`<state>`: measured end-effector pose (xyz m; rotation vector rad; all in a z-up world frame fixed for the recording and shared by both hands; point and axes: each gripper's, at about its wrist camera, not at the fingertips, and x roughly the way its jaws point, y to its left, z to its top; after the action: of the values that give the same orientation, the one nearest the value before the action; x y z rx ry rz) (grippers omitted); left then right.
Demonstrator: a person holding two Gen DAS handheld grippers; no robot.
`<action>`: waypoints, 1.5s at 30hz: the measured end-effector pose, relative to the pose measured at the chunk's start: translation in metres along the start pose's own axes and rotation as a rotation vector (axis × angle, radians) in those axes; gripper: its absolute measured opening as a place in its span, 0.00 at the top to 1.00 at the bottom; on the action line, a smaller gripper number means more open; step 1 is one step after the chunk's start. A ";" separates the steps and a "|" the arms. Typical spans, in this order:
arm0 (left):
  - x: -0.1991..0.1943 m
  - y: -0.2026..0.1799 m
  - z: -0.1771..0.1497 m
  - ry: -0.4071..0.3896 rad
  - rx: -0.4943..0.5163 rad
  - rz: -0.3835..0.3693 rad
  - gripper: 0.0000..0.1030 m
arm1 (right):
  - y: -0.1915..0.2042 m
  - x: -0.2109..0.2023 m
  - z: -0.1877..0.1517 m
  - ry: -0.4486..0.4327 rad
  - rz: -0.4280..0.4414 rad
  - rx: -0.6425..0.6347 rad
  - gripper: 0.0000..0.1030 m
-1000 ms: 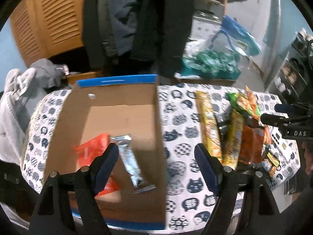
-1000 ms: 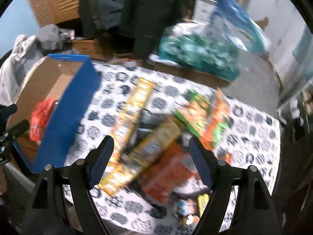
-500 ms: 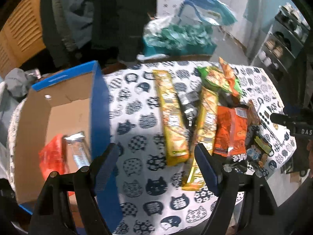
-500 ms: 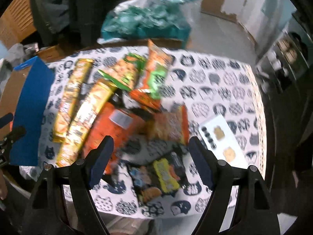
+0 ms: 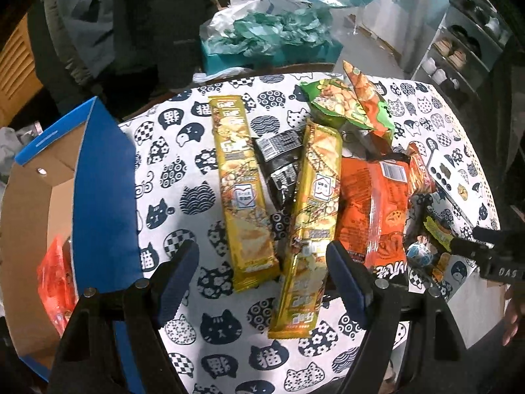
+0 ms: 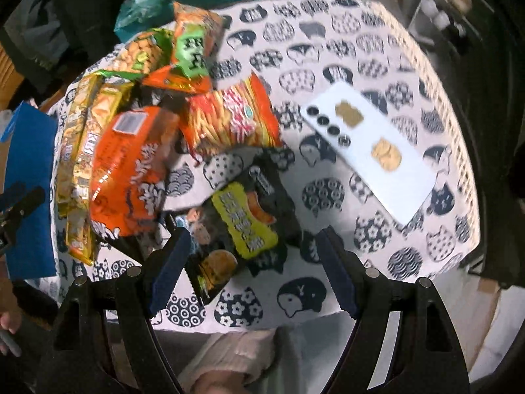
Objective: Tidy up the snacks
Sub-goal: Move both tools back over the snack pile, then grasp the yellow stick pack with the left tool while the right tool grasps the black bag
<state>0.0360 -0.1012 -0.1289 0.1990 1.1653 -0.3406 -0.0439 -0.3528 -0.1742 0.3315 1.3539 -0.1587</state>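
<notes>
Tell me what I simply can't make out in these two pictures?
- Cardboard box, left wrist view: its blue wall and the picture's edge hide most of the inside; only an orange packet peeks out.
- Black packet, left wrist view: two long yellow packets cover its sides.
- Packet lettering, right wrist view: blurred.

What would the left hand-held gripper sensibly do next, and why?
Probably lower the left hand-held gripper onto the nearer yellow snack bar and close on it. Its jaws are open and empty, that bar lies partly between them on the cat-print tablecloth, and the cardboard box waits just to the left with an orange packet already inside.
</notes>
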 end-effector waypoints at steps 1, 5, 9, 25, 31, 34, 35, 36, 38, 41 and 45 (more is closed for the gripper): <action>0.001 -0.001 0.000 0.001 0.004 -0.001 0.21 | 0.000 0.003 -0.001 0.007 -0.003 0.002 0.24; 0.007 -0.004 0.001 0.009 0.015 0.015 0.21 | -0.002 0.015 0.001 0.032 0.013 0.036 0.24; 0.011 -0.002 0.000 0.020 0.007 0.018 0.21 | -0.001 0.027 0.008 0.040 0.029 0.074 0.24; 0.033 -0.004 0.008 0.056 0.003 0.003 0.21 | 0.032 0.059 0.052 0.038 -0.048 0.038 0.21; 0.044 -0.014 0.016 0.065 0.029 0.006 0.21 | 0.054 0.074 0.051 0.049 -0.093 -0.037 0.21; 0.053 -0.019 0.018 0.078 0.046 0.017 0.21 | 0.057 0.083 0.048 0.057 -0.095 -0.049 0.22; 0.056 -0.021 0.019 0.085 0.049 0.015 0.21 | 0.057 0.083 0.048 0.053 -0.099 -0.060 0.21; 0.059 -0.022 0.019 0.090 0.051 0.013 0.21 | 0.061 0.086 0.049 0.053 -0.104 -0.071 0.22; 0.064 -0.026 0.020 0.099 0.060 0.010 0.21 | 0.057 0.083 0.047 0.038 -0.109 -0.105 0.27; 0.068 -0.033 0.021 0.102 0.081 0.010 0.21 | 0.048 0.078 0.051 0.010 -0.103 -0.122 0.30; 0.072 -0.041 0.024 0.108 0.097 0.016 0.21 | 0.031 0.063 0.055 0.000 -0.078 -0.071 0.22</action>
<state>0.0672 -0.1583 -0.1848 0.3148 1.2544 -0.3763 0.0304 -0.3365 -0.2211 0.2190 1.3702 -0.1747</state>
